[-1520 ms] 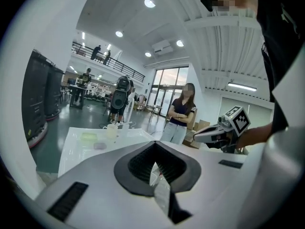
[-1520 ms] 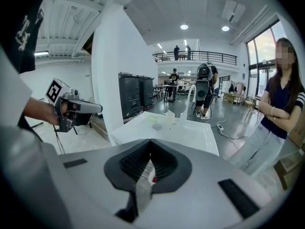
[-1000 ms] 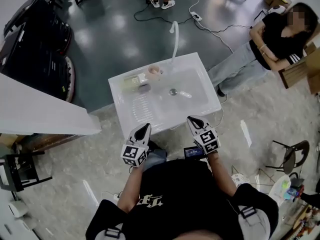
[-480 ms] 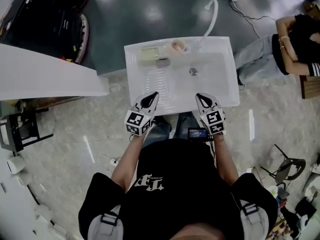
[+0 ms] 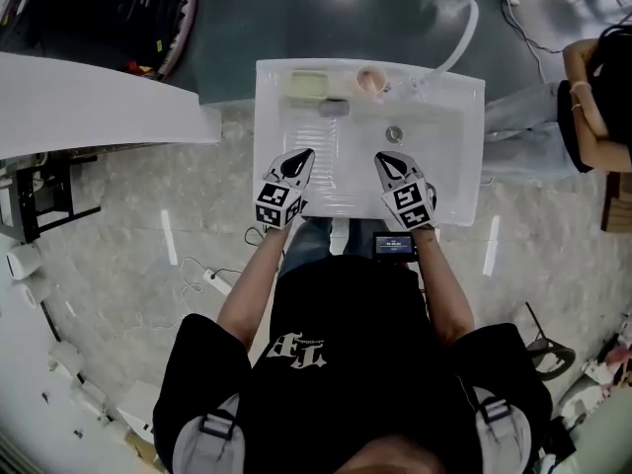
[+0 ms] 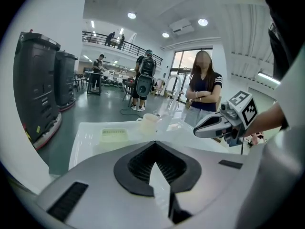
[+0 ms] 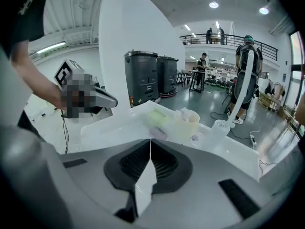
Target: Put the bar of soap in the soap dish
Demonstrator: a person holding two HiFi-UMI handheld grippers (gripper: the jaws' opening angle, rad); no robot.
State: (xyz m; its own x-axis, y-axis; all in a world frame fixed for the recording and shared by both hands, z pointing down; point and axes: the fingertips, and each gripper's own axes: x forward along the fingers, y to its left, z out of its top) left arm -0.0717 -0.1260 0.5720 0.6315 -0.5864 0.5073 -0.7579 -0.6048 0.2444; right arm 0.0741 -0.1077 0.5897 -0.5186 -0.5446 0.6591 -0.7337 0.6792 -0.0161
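Hovering over one sink [image 5: 439,171] with one soap bar [image 5: 334,108], left tool [image 5: 302,154] and right tool [image 5: 381,157] are closed.

Left hand-held gripper [image 5: 297,159], right hand-held gripper [image 5: 388,162] over sink [image 5: 446,181] — soap dish [image 5: 307,84] far-left.

Sink [image 5: 449,166] — glossy, smooth white ceramic look; left tongs [image 5: 303,153] and right tongs [image 5: 381,157] matt grey plastic; floor [image 5: 375,8] polished, reflective.

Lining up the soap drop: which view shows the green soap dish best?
The head view: it looks down on the whole soap dish in the far left corner of the sink, nothing covering it. The left gripper view shows it low-angle and foreshortened; the right gripper view shows it small, blurred, beside the cup.
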